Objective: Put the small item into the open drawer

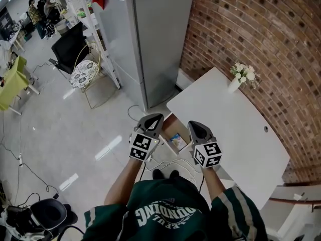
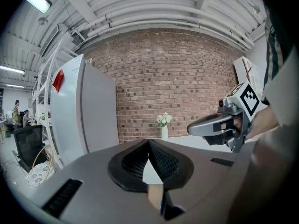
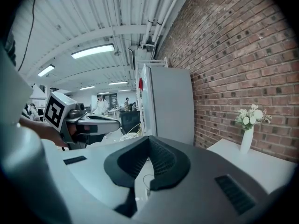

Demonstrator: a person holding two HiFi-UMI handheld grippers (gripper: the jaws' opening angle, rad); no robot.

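Tall grey metal refrigerator (image 1: 155,34): well ahead of both jaws, not involved. White rounded table (image 1: 241,134): ahead and right of the right jaws. Open wooden drawer (image 1: 172,127): below, between the two sets of jaws.

Left gripper (image 2: 148,143): jaws closed tip to tip, nothing in them. Right gripper (image 3: 149,140): same, together and empty.

Small blue-and-yellow packet (image 1: 177,141): lies inside the drawer, below and between the jaws.

Read: the placing step looks done. Next move calls for nothing fine, just keep both jaws clear above the drawer.
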